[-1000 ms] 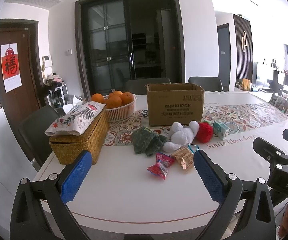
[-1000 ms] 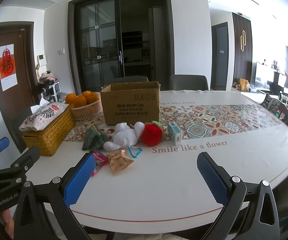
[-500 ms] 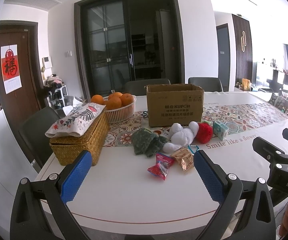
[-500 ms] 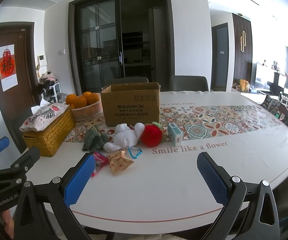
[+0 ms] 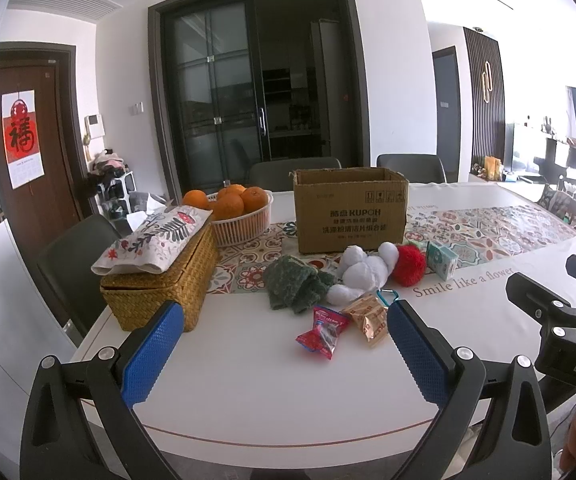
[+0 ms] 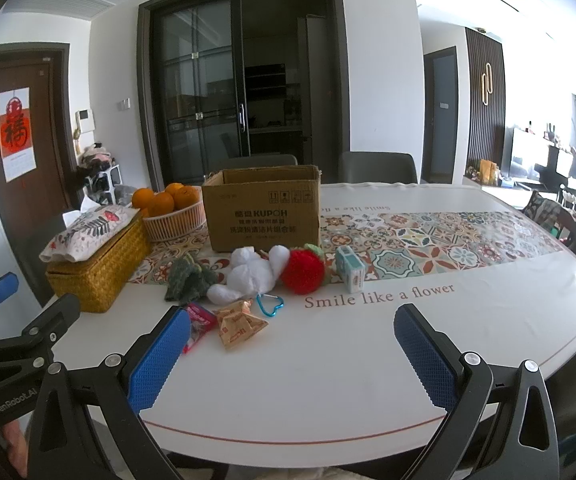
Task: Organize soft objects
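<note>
Both tools hang over the near edge of the white surface point(image 6: 328, 368), the left tool point(image 5: 284, 344) and the right tool point(image 6: 292, 354) each spread wide and holding nothing. Toward the middle of the surface, just in front of the open cardboard box point(image 6: 262, 210), lie the soft things: a green knitted piece point(image 6: 188, 278), a white plush toy point(image 6: 254, 272) and a red strawberry plush point(image 6: 303, 271), touching in a row. Two snack packets point(image 6: 238, 324) lie nearer the edge.

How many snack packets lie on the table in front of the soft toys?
2. The red snack packet lies in front of the green knitted toy; the tan snack packet lies right beside it, in front of the white plush. Others may be hidden behind the toys.
</note>
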Action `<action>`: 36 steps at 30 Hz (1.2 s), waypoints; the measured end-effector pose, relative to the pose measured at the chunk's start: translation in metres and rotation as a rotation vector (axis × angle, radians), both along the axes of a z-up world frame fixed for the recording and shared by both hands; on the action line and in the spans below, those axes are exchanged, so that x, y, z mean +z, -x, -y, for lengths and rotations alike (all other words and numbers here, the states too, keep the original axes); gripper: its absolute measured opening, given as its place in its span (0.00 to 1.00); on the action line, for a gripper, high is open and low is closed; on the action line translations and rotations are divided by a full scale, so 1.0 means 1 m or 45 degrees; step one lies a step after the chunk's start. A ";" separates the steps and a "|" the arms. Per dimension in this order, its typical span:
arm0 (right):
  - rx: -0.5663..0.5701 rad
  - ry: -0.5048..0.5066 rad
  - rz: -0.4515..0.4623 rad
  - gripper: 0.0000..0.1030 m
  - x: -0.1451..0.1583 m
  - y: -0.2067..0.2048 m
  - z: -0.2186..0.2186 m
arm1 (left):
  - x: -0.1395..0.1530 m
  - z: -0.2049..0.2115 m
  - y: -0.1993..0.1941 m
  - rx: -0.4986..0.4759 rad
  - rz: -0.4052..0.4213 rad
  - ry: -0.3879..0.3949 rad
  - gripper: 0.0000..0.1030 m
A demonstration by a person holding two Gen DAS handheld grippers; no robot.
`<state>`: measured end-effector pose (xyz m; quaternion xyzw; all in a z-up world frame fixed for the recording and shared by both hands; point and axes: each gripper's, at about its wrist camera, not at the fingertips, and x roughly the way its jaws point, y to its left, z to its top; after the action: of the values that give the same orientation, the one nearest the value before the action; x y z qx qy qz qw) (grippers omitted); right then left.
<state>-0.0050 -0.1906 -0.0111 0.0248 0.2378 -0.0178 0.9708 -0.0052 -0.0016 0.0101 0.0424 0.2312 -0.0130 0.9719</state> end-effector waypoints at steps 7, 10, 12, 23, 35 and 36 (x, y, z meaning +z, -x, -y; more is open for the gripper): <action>-0.001 0.000 0.000 1.00 0.000 0.000 0.000 | 0.001 0.000 0.001 0.001 0.001 -0.002 1.00; -0.001 0.000 0.000 1.00 0.001 0.000 0.000 | 0.000 0.001 0.001 0.001 0.002 -0.002 1.00; 0.000 0.000 0.002 1.00 0.000 0.000 0.000 | 0.000 0.001 0.001 0.001 0.001 -0.002 1.00; -0.002 0.001 -0.004 1.00 0.003 -0.002 -0.001 | 0.002 0.000 0.003 0.002 0.000 0.000 1.00; 0.002 0.004 -0.008 1.00 0.000 -0.001 0.001 | 0.002 0.000 0.002 -0.002 -0.005 -0.003 1.00; 0.002 0.005 -0.010 1.00 -0.001 -0.001 0.001 | 0.003 0.000 0.002 -0.002 -0.008 -0.003 1.00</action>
<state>-0.0041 -0.1919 -0.0119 0.0228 0.2416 -0.0174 0.9699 -0.0073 -0.0012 0.0127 0.0436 0.2342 -0.0138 0.9711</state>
